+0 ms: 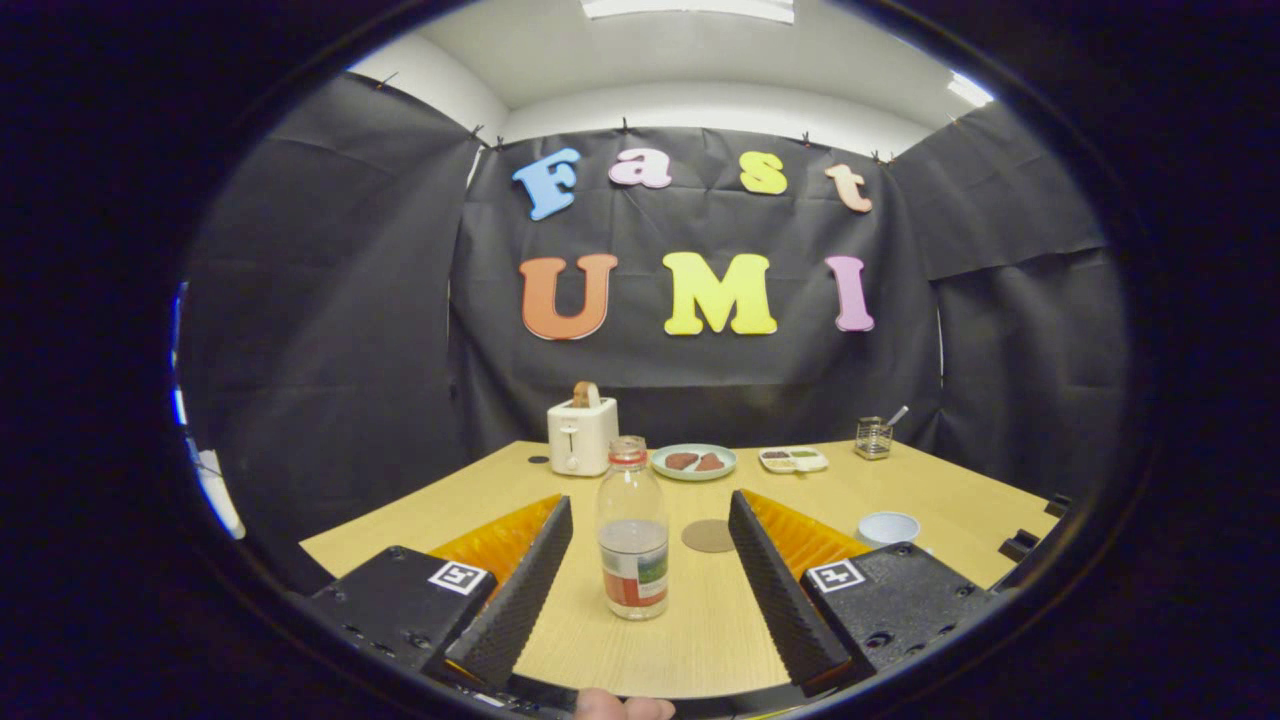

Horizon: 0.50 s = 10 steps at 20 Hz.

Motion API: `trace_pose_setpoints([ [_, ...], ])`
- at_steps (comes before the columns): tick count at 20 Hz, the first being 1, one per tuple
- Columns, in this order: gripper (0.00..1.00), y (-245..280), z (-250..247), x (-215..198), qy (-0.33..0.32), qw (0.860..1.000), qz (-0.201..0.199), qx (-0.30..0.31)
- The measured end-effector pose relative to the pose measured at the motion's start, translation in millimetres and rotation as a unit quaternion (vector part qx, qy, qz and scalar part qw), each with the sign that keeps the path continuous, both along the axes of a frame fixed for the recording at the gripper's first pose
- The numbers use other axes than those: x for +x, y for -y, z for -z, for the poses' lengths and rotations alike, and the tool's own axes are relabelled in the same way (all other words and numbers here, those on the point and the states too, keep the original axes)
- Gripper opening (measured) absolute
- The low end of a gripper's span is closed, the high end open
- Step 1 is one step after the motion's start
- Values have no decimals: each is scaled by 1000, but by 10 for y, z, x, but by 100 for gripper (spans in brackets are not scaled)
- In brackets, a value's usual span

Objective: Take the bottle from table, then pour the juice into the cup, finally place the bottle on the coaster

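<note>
The gripper [650,520] has its fingers [520,590] spread wide, touching nothing, with the bottle [632,530] upright on the desk [700,640] between them, coaster [708,535] and cup [887,527] beyond.

The gripper [650,510] has two ribbed, wedge-shaped fingers [520,590] on boxy black mounts with screws, each bearing a square black-and-white tag [458,577], jaws spread wide.

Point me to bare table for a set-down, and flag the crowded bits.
Bare patches: table around the bottle between the open gripper fingers; strip between coaster and plate; stretch between cup and wire holder. Crowded: far edge, with toaster, plate and compartment tray in a row.
</note>
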<state>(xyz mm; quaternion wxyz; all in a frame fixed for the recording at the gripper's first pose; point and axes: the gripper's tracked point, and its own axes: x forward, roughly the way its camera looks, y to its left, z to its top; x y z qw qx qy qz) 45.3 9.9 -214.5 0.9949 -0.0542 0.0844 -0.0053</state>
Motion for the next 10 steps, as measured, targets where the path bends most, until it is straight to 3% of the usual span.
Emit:
trace_pose_setpoints([
  [6, 100, 12, 649, 289, -37, 999, 0, 8],
  [10, 100, -36, 881, 479, -44, 999, -5, -19],
])
